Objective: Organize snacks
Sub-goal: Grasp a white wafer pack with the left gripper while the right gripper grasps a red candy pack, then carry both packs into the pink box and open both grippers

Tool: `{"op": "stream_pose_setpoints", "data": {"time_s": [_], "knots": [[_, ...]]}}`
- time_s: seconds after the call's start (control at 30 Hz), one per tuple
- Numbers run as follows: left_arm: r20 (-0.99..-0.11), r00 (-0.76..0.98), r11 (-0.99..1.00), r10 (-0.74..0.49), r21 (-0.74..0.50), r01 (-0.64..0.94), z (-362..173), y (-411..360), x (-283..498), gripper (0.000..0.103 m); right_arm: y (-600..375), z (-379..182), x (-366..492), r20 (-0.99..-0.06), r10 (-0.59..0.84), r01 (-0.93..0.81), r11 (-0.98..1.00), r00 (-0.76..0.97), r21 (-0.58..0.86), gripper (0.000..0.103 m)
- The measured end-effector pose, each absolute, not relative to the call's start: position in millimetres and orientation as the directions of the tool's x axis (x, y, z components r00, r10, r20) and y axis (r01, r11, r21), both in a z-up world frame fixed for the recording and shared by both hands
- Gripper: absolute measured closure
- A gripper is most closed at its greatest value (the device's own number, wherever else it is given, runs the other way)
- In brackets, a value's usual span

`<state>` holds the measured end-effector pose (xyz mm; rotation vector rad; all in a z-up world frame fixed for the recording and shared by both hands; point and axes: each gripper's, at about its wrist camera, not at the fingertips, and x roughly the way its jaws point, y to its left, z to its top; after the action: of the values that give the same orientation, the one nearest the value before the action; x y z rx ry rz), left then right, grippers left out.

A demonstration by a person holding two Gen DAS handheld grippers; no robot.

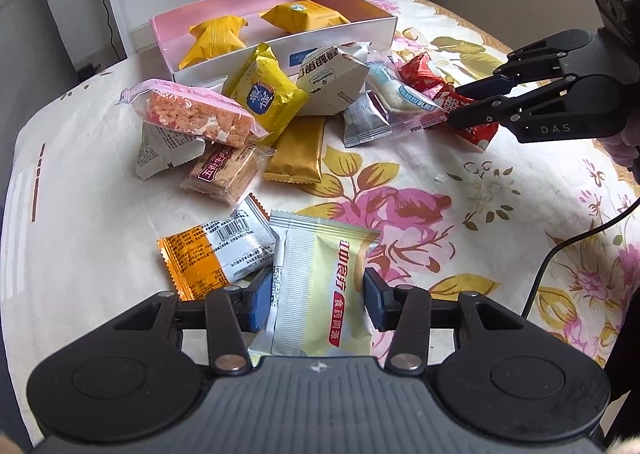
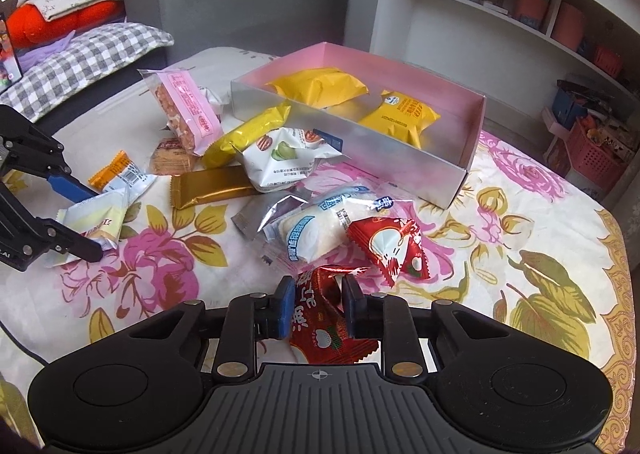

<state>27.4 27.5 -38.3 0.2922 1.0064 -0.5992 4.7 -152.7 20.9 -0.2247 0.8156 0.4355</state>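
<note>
A heap of wrapped snacks lies on the floral tablecloth [image 1: 440,214]. My left gripper [image 1: 316,294] is shut on a pale yellow and white packet [image 1: 320,274], its blue pads pressing both sides. That same gripper [image 2: 86,222] and its pale packet [image 2: 96,222] show at the left edge of the right wrist view. My right gripper [image 2: 318,306] is shut on a red packet [image 2: 320,318], which crumples between the pads. Behind the heap a pink-lined box [image 1: 280,50] holds two yellow packets [image 1: 216,40].
Between the grippers and the box lie a pink rice-crisp bar [image 1: 192,114], a gold bar [image 1: 298,150], an orange packet [image 1: 196,262], a white nut bag [image 2: 280,162] and a second red packet [image 2: 394,246]. A cable [image 1: 560,254] trails at the right. Shelves [image 2: 500,6] stand behind.
</note>
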Motion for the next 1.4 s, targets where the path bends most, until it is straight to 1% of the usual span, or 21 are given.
{"op": "stream_pose_setpoints", "data": {"time_s": [0.03, 0.1, 0.2, 0.33, 0.47, 0.73, 1.0, 1.23, 1.4], "knots": [[-0.857, 0.392, 0.804, -0.334, -0.042, 0.594, -39, 27, 28, 0.06, -152, 21, 5, -0.745, 0.284, -0.456, 0.89, 0.603, -0.029, 0.081], [-0.859, 0.392, 0.804, -0.33, -0.038, 0.593, -39, 26, 28, 0.06, -152, 18, 6, -0.758, 0.269, -0.446, 0.895, 0.594, -0.032, 0.073], [-0.863, 0.391, 0.804, -0.321, -0.03, 0.594, -42, 25, 27, 0.06, -155, 11, 9, -0.775, 0.241, -0.43, 0.902, 0.584, -0.044, 0.07], [-0.869, 0.384, 0.802, -0.312, -0.024, 0.597, -44, 24, 27, 0.059, -157, 6, 10, -0.784, 0.237, -0.423, 0.905, 0.573, -0.036, 0.068], [-0.87, 0.385, 0.798, -0.308, -0.016, 0.603, -45, 23, 28, 0.059, -154, 6, 9, -0.787, 0.228, -0.433, 0.9, 0.574, -0.055, 0.068], [-0.862, 0.399, 0.804, -0.313, -0.016, 0.594, -41, 24, 26, 0.06, -157, 14, 13, -0.791, 0.235, -0.407, 0.913, 0.565, -0.02, 0.078], [-0.838, 0.419, 0.825, -0.349, -0.062, 0.562, -28, 27, 31, 0.06, -169, 37, 11, -0.76, 0.254, -0.356, 0.934, 0.598, 0.033, 0.078], [-0.811, 0.444, 0.849, -0.379, -0.115, 0.515, -13, 31, 41, 0.06, -181, 57, 17, -0.718, 0.285, -0.3, 0.948, 0.635, 0.111, 0.078], [-0.794, 0.475, 0.863, -0.38, -0.119, 0.492, -1, 25, 46, 0.06, -181, 65, 27, -0.71, 0.272, -0.267, 0.956, 0.649, 0.122, 0.078]]}}
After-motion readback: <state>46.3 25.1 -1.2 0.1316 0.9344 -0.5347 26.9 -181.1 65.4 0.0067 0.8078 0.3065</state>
